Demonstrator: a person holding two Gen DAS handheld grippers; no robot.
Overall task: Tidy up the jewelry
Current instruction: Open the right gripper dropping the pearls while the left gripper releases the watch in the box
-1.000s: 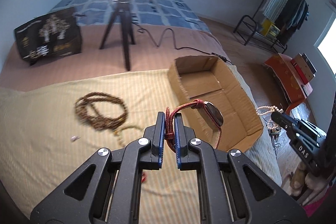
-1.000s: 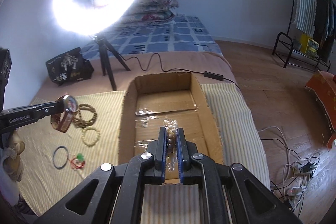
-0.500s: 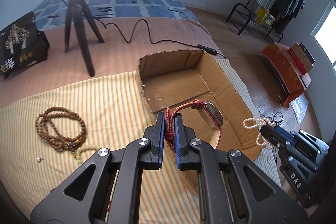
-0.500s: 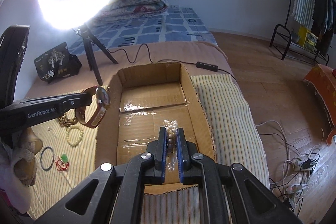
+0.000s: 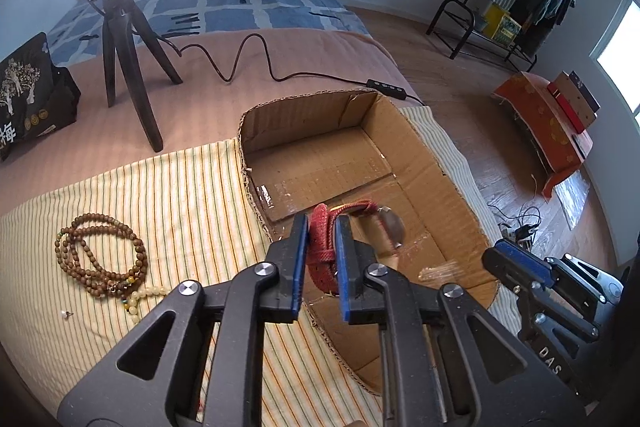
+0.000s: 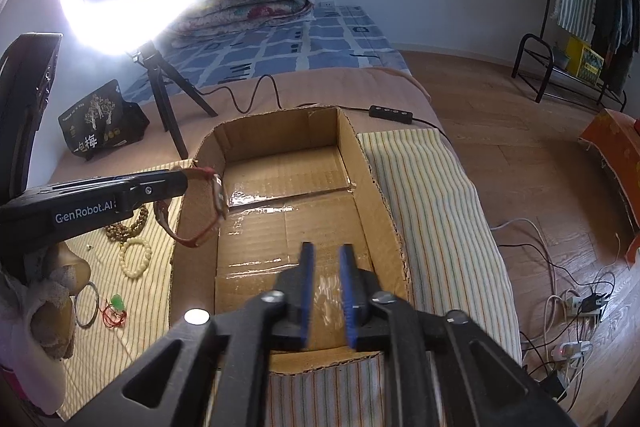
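My left gripper (image 5: 322, 223) hovers over the near left part of the open cardboard box (image 5: 432, 155). Its jaws are opening, but the pads still touch the red strap of the watch (image 5: 320, 247). In the right wrist view the watch (image 6: 216, 195) still hangs from the left gripper (image 6: 180, 183) at the box's (image 6: 352, 147) left wall. My right gripper (image 6: 326, 251) is low over the near end of the box, jaws opening, nothing between them. A pale blurred string, apparently the pearl bracelet (image 5: 438, 273), lies on the box floor beside the right gripper (image 5: 496, 255).
On the striped cloth left of the box lie a brown bead necklace (image 5: 100, 255), a cream bead bracelet (image 6: 136, 259), a thin bangle (image 6: 86, 303) and a green pendant on red cord (image 6: 116, 307). Behind stand a ring-light tripod (image 5: 124, 67) and a black bag (image 5: 28, 99). The bed edge drops off on the right.
The right jaws have parted and the pearl bracelet has left them. The left gripper carried the watch from above the cloth to over the box, and its jaws stand slightly wider.
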